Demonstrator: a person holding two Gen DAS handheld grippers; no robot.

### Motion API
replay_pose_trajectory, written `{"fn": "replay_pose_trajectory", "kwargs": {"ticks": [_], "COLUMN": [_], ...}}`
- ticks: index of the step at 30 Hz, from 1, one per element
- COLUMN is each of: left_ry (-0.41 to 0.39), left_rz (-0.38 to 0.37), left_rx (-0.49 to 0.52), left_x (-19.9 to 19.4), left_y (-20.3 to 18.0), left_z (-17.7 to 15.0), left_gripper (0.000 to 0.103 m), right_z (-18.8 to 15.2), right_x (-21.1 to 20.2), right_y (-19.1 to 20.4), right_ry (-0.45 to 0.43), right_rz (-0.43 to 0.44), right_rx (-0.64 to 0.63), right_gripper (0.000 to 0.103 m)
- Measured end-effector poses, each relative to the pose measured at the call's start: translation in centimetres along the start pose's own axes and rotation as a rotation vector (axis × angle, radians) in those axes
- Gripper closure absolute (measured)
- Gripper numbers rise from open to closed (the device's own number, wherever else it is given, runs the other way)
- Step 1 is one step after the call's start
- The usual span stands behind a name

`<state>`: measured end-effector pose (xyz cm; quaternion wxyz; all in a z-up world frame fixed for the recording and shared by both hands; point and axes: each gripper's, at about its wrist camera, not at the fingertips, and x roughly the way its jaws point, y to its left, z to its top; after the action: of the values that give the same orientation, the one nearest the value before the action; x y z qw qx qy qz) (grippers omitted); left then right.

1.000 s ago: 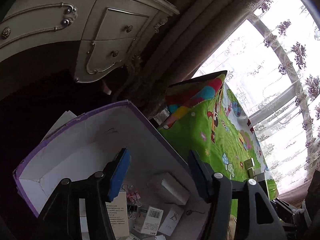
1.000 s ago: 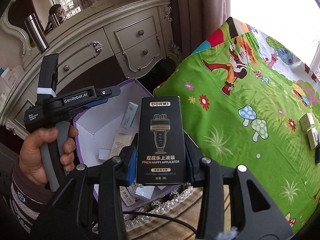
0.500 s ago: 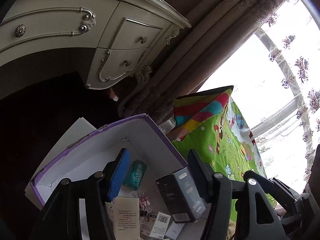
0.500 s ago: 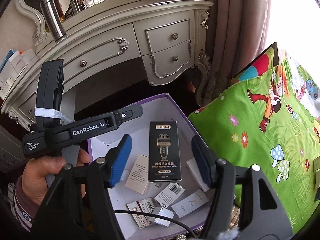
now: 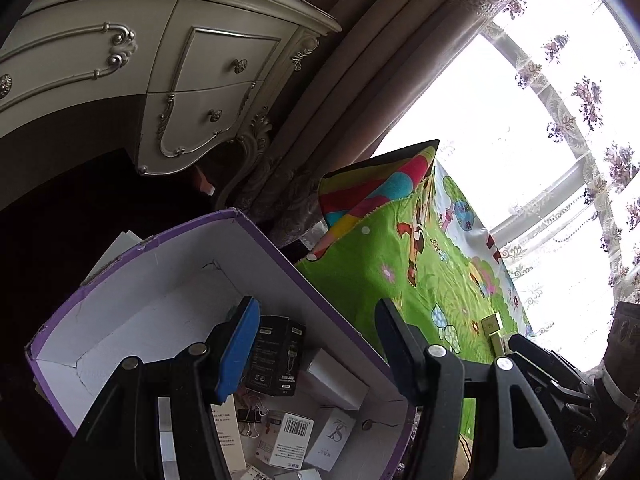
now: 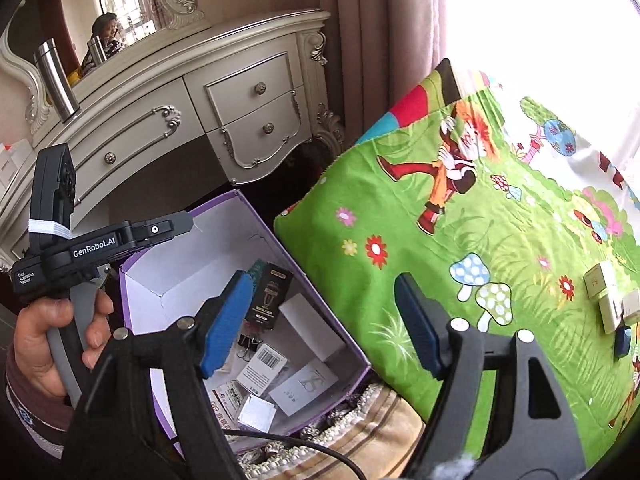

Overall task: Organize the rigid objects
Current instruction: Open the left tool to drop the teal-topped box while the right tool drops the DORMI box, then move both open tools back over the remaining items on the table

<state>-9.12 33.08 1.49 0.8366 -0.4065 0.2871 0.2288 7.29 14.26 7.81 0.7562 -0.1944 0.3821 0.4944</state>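
A black applicator box leans inside the purple-rimmed cardboard box, among several small white cartons and binder clips. The left wrist view shows it too, as the black box on the floor of the purple box. My right gripper hangs over the box's right wall and the green cloth's edge; its jaws are opening with nothing between them. My left gripper stands open and empty above the box. A hand holds it at the left of the right wrist view.
A green cartoon cloth covers the surface to the right, with small cream boxes near its far right. A cream dresser with a steel flask stands behind. Curtains and a bright window fill the back.
My right gripper let go of the black applicator box, which dropped into the purple box. The right gripper then swung right toward the green cloth. The left gripper stayed open.
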Motion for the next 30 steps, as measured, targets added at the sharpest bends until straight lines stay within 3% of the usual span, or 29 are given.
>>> {"fn": "replay_pose_trajectory", "kwargs": {"ticks": [23, 30], "left_ry": [0.190, 0.244], "left_rz": [-0.055, -0.078], "left_rx": [0.325, 0.424], "left_x": [8.8, 12.7], "left_y": [-19.4, -25.1], "left_z": [-4.6, -6.1], "left_gripper": [0.042, 0.042], "right_z": [-7.2, -9.5], "right_x": [-7.5, -8.1], "right_y": [-23.6, -29.5], "right_ry": [-0.146, -0.140], "right_rz": [-0.229, -0.363], "right_rx": [0.422, 0.497], "right_gripper": [0.023, 0.023]}}
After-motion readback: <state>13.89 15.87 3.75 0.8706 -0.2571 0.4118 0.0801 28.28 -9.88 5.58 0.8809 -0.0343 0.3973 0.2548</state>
